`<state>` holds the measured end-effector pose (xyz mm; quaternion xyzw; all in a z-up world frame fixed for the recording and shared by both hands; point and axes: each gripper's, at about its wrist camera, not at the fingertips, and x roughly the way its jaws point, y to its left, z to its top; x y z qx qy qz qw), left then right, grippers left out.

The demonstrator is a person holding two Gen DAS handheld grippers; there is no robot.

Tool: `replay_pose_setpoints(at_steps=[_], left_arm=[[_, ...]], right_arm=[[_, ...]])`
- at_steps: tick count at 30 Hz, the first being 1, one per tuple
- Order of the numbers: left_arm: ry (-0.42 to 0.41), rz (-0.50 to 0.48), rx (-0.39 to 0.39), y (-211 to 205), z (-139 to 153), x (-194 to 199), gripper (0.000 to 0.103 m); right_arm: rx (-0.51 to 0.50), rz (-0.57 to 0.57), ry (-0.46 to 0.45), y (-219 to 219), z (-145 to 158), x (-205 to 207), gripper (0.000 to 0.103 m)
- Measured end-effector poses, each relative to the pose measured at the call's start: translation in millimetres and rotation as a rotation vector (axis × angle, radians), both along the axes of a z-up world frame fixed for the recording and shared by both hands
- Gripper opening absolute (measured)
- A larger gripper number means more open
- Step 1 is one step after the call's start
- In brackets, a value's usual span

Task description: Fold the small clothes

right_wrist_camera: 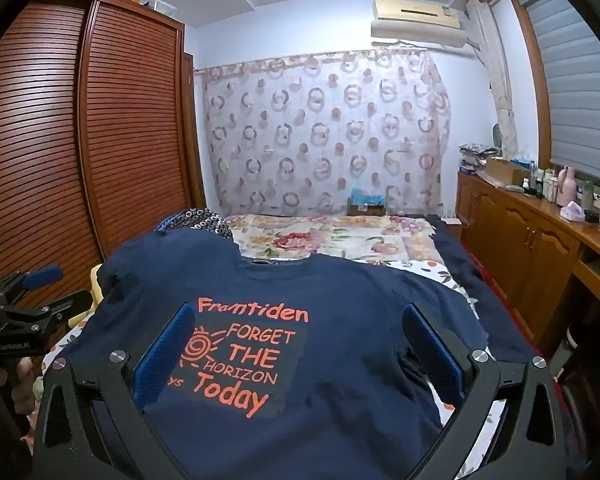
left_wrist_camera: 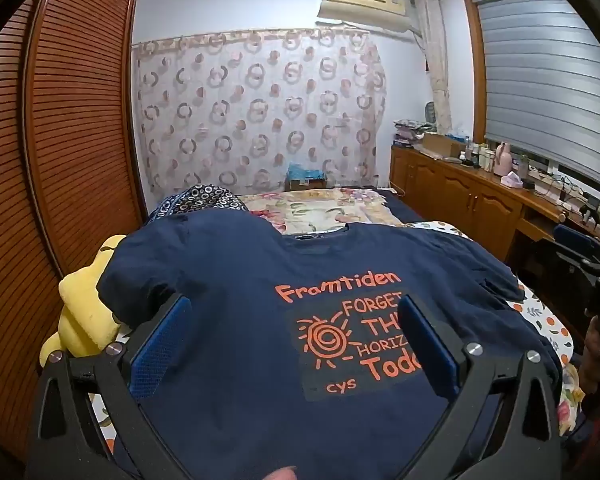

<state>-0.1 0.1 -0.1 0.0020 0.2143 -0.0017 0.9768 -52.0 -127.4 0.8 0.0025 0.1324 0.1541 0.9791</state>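
Note:
A navy T-shirt [left_wrist_camera: 236, 280] with orange print lies spread front-up on the bed, collar at the far side; it also fills the right wrist view as the same T-shirt [right_wrist_camera: 340, 300]. My left gripper [left_wrist_camera: 296, 344] hovers open above its chest print, blue pads wide apart, nothing between them. My right gripper [right_wrist_camera: 300, 352] is open too, above the shirt's middle, with the print near its left pad. In the right wrist view, the left gripper [right_wrist_camera: 40, 280] appears at the left edge, held by a hand.
A yellow plush toy [left_wrist_camera: 84, 312] lies at the bed's left edge beside the louvred wardrobe [left_wrist_camera: 60, 140]. A floral quilt [right_wrist_camera: 332, 236] and patterned pillow [right_wrist_camera: 200, 218] lie beyond the shirt. A wooden cabinet [right_wrist_camera: 532, 232] with bottles runs along the right wall.

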Motion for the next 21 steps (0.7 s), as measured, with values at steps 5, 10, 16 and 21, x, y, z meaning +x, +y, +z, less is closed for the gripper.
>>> replay_pose_setpoints(at_steps=[5, 10, 16, 21], left_arm=[[0.02, -0.004, -0.012, 0.5, -0.1, 1.1, 0.103], [0.012, -0.002, -0.012, 0.8, -0.2, 0.6, 0.103], [0.001, -0.001, -0.016, 8.8, 4.6, 0.1, 0.103], [0.0, -0.001, -0.019, 8.4, 5.5, -0.4, 0.103]], right_arm=[[0.001, 0.0, 0.003, -1.5, 2.5, 0.7, 0.103], [0.005, 0.001, -0.001, 0.8, 0.1, 0.6, 0.103], [-0.001, 0.001, -0.003, 0.9, 0.0, -2.0, 0.103], [-0.002, 0.0, -0.005, 2.0, 0.1, -3.2, 0.103]])
